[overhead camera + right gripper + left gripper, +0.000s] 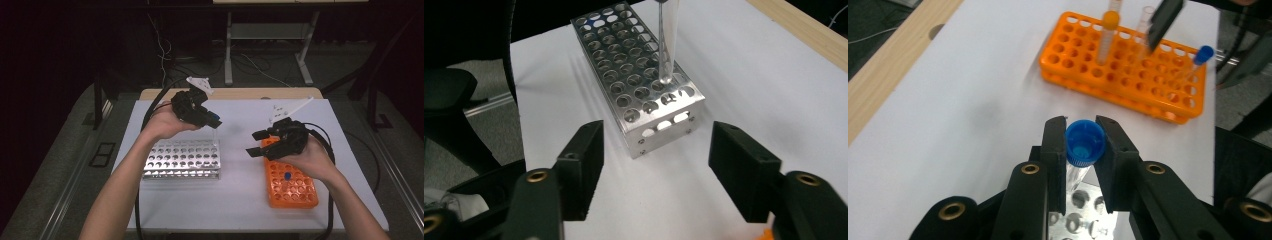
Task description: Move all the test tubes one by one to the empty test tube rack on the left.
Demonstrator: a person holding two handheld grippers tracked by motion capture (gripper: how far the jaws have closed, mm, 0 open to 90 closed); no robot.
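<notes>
Currently, two tube racks stand on the white table [240, 200]. An orange rack [292, 182] sits at the right, near the person's right hand; in the left gripper view it holds a tube with an orange cap [1110, 22], a clear uncapped tube [1146, 20] and a blue-capped tube leaning in an end row [1202, 54]. A metal rack [182, 160] sits at the left; its holes visible in the high view and the right gripper view are vacant.

Left gripper [212, 120] is clamped on a clear tube with a blue screw cap [1085, 142]; the pads press on the cap from both sides. This tube hangs upright, its rounded lower end [666, 75] just above the holes at the right end of the metal rack. The tube body is transparent and narrows slightly toward the bottom; whether it holds liquid cannot be told.

Right gripper [256, 143] hovers over the far end of the orange rack with its jaws standing well apart and nothing between them.

Table surface is plain white with a light wooden edge [230, 93] along the far side. Beyond it lie a dark floor, loose cables [165, 55] and the grey legs of a stand [270, 45]. Black cables trail from both grippers toward the near edge.
</notes>
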